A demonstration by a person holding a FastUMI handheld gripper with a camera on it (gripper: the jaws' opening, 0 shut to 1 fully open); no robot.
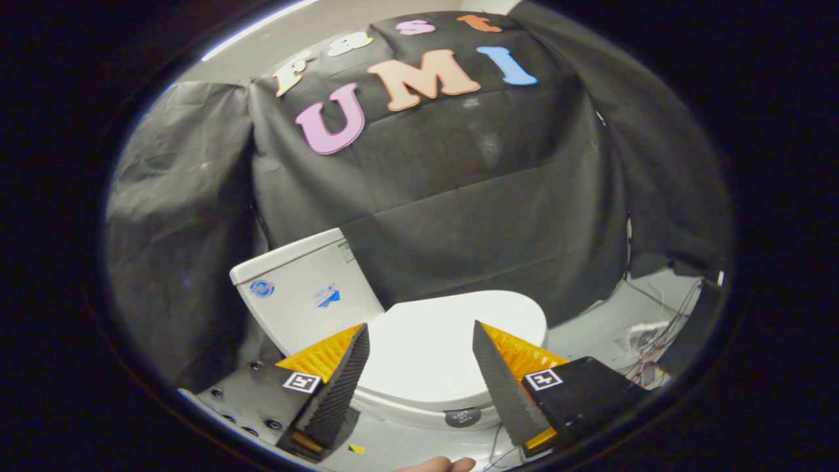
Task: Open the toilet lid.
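Your gripper (419, 334) hangs above the toilet with its fingers (341, 383) spread wide apart, holding nothing. The lid (426, 347) lies flat and closed on the bowl, showing between the fingers and just below their tips. The tank (301, 295) stands beyond the left finger, against the black cloth wall (459, 210). Loose wires (655, 334) trail over the pale floor (590, 334) past the right finger. A bit of your hand (439, 465) shows beneath the fingers.

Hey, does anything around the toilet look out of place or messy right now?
A loose tangle of thin wires lies on the grey floor beside the white toilet, beyond the open gripper. The white toilet lid is down and looks intact, the white tank too.
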